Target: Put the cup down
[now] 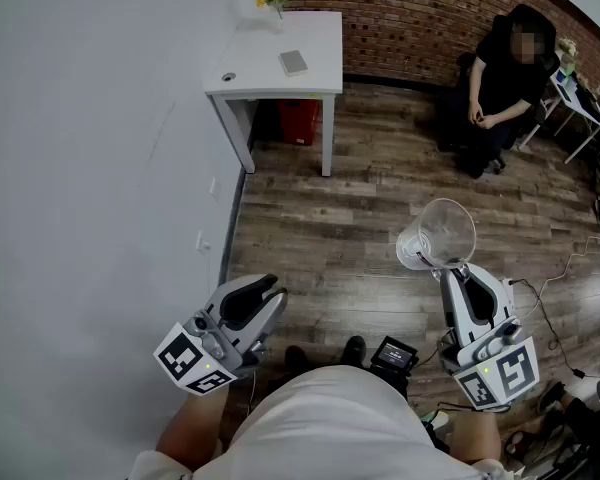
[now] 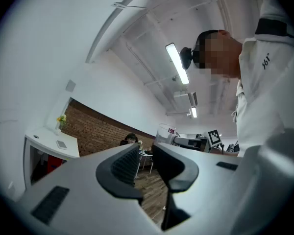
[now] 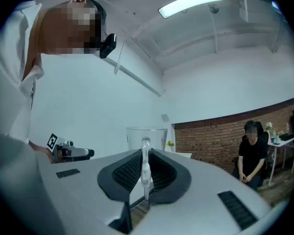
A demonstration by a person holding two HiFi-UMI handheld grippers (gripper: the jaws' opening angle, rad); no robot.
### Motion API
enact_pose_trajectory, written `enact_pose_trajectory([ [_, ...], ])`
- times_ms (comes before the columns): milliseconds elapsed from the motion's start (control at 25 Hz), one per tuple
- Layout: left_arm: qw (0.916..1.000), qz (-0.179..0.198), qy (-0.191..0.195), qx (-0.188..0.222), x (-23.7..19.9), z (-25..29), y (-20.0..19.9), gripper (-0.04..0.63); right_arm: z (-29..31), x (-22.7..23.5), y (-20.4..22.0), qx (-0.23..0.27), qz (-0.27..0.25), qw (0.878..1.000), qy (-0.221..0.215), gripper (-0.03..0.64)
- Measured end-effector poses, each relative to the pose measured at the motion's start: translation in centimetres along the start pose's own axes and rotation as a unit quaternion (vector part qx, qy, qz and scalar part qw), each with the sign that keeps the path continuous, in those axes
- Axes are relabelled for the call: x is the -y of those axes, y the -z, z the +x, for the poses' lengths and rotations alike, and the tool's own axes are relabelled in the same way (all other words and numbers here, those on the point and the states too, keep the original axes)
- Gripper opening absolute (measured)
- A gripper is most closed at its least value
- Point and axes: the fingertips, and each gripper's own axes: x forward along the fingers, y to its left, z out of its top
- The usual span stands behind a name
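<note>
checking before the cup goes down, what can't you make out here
- Base of the cup: right gripper view, hidden behind the right tongs, which are shut on its handle.
- Flat grey item on the white table: head view, too small to identify.
- Floor directly under the wearer: head view, hidden by their torso.

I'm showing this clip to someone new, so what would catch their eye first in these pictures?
The clear cup stands out first: the right gripper is shut on its handle, holding it above the wooden floor, right of centre. The left gripper, lower left, is shut and empty. Farther off, a white table stands in the corner by the brick wall, and a person sits at upper right.
</note>
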Motion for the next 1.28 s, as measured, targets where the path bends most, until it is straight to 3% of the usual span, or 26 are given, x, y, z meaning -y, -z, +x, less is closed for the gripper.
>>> enact_pose_trajectory([
  [960,0.9996,-0.019,-0.015,-0.015,0.1,2.1,1.5,0.080,0.6,1.9,1.2,-0.012,0.015,0.999,-0.035,0.035],
  [1280,0.9990,-0.028,-0.032,-0.017,0.6,5.1,1.9,0.080,0.7,5.5,1.1,-0.012,0.022,0.999,-0.045,0.035],
])
